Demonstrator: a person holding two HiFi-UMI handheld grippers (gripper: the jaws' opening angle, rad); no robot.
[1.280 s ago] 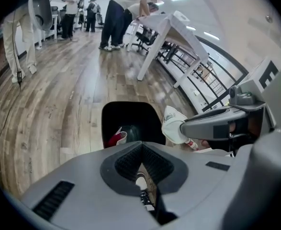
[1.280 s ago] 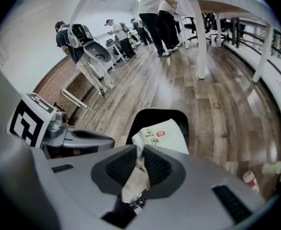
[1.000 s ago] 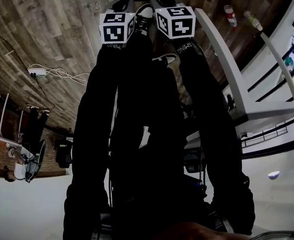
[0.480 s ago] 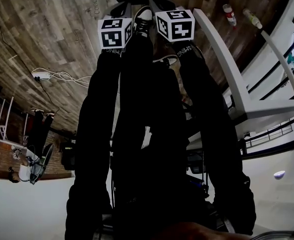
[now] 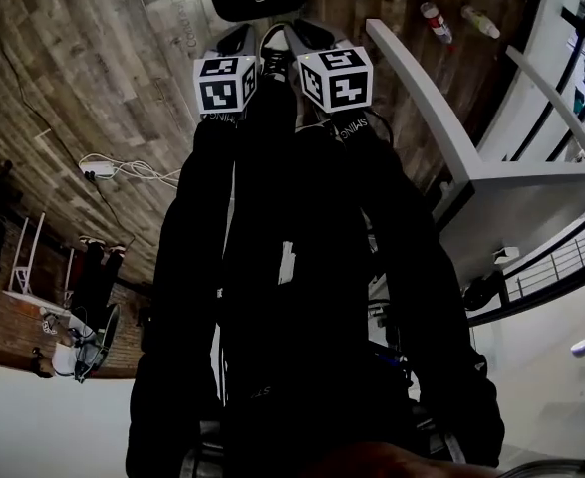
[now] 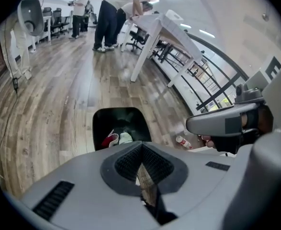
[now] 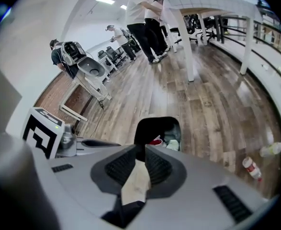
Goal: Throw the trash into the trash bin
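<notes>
Looked like a gap between drops: neither claw held anything, so a fresh pick was due. The left gripper point(image 6: 141, 145) had its jaws fully closed on nothing. It pointed steeply down at the black plastic trash bin point(image 6: 100, 128) on the wood-plank floor point(image 6: 59, 104), with red and white scraps point(image 6: 117, 138) lying inside. The right gripper point(image 7: 140, 150) sat just beside it at the same tilt, jaws a crack apart, also empty. The black-sleeved arms point(image 5: 187, 267) were stretched forward, side by side. Trash left: a red-labelled clear plastic bottle point(image 7: 252, 168) and a plain clear bottle point(image 7: 273, 150) lay on the floor right of the bin, near the white table point(image 5: 491, 182). Next move probably called for swinging right, opening the jaws and lowering onto a bottle.
</notes>
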